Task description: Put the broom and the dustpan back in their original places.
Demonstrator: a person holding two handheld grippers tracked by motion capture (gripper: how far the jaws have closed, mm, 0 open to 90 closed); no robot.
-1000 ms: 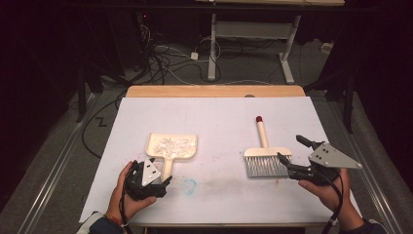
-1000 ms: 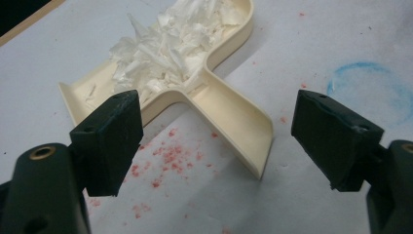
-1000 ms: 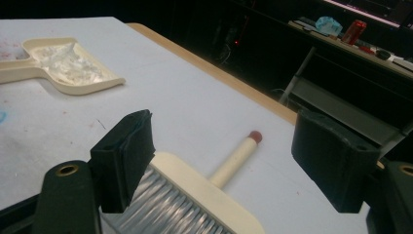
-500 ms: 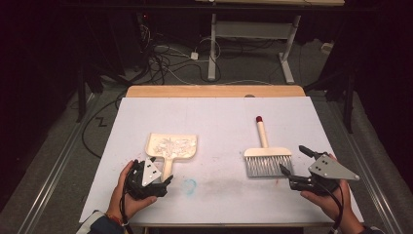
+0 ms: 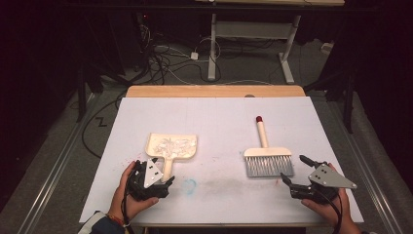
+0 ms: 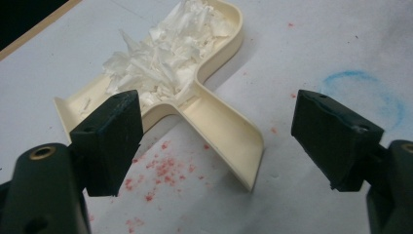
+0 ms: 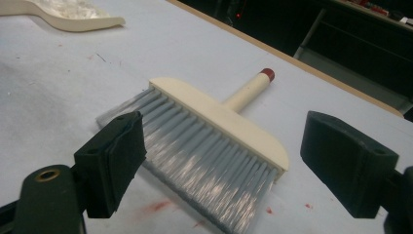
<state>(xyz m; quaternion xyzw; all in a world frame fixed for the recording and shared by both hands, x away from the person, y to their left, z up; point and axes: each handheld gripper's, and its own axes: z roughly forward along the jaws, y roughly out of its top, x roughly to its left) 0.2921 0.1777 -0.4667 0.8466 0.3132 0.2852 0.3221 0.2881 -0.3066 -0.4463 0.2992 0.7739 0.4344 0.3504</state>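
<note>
A cream dustpan point(image 5: 171, 147) holding white shreds lies left of centre on the white table, handle toward me. My left gripper point(image 5: 163, 183) rests at the handle's end. In the left gripper view its jaws stand open on either side of the dustpan handle point(image 6: 224, 131) without touching it. A cream hand brush point(image 5: 268, 161) with grey bristles and a red-tipped handle lies to the right. My right gripper point(image 5: 293, 169) sits low, just right of the bristles and apart from them. Its jaws have just been opening and stand wide, with the brush point(image 7: 214, 109) lying ahead between them.
A blue smudge point(image 5: 189, 184) and a grey smear mark the table between the two hands. Red specks point(image 6: 160, 168) lie beside the dustpan handle. The white table sheet point(image 5: 214, 112) ends at a wooden strip point(image 5: 214, 91) at the back; cables and desk legs lie on the floor beyond.
My right gripper has sunk toward the table and drawn back toward the near edge, a little away from the brush. The left gripper, dustpan and brush have stayed put.
</note>
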